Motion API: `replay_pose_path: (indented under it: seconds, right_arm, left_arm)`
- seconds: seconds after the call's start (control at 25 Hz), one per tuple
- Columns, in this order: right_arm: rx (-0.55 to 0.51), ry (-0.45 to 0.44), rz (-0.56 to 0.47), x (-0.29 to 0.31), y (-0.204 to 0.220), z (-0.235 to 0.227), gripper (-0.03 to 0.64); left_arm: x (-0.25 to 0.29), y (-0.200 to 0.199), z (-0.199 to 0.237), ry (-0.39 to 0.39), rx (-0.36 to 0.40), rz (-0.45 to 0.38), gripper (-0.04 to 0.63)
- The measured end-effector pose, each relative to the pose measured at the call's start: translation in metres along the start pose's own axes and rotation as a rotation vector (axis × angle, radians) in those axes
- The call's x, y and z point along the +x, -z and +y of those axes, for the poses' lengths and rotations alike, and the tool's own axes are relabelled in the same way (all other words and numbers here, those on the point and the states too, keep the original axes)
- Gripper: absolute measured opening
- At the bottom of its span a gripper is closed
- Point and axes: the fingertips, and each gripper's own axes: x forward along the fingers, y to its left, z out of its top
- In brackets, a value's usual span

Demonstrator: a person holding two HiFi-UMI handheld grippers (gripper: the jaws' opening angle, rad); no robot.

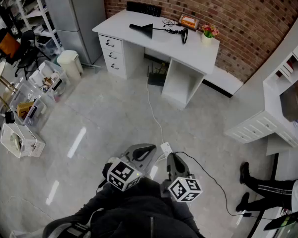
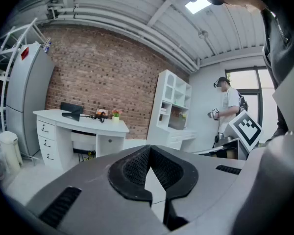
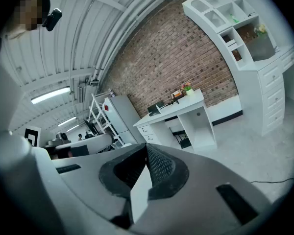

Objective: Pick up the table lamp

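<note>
The left gripper (image 2: pixel 148 150) and the right gripper (image 3: pixel 146 147) both have their black ribbed jaws pressed together, holding nothing, above a wide, open pale tiled floor (image 1: pixel 114 113). Well apart across it, the slim black table lamp (image 1: pixel 148 30) with a cone shade sits on the white desk (image 1: pixel 188 51) beside the red brick wall (image 1: pixel 213 4)

Glossy tiled floor (image 1: pixel 114 113), rough brick wall (image 1: pixel 213 4), smooth white desk (image 1: pixel 164 46)
</note>
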Motion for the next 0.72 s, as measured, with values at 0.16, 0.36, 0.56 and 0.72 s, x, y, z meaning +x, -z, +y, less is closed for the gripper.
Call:
replay_pose_path:
  seconds: [0.16,0.36,0.56,0.72]
  right_arm:
    - [0.003,-0.008,0.008,-0.005,-0.001,-0.004,0.009]
    - [0.009,-0.019,0.006,-0.007,-0.002,-0.004,0.009]
    - [-0.036,-0.014,-0.002,-0.001,-0.008,0.001,0.011]
    - [-0.042,0.004,0.011,0.009,-0.008,-0.005,0.011]
  left_arm:
    - [0.008,0.003,-0.008,-0.037,-0.082,0.039,0.002]
    - [0.007,0.017,-0.014,-0.085,-0.053,0.110,0.002]
    - [0.002,0.020,-0.002,-0.146,-0.111,0.120,0.002]
    - [0.004,0.023,0.014,-0.188,-0.146,0.129,0.002]
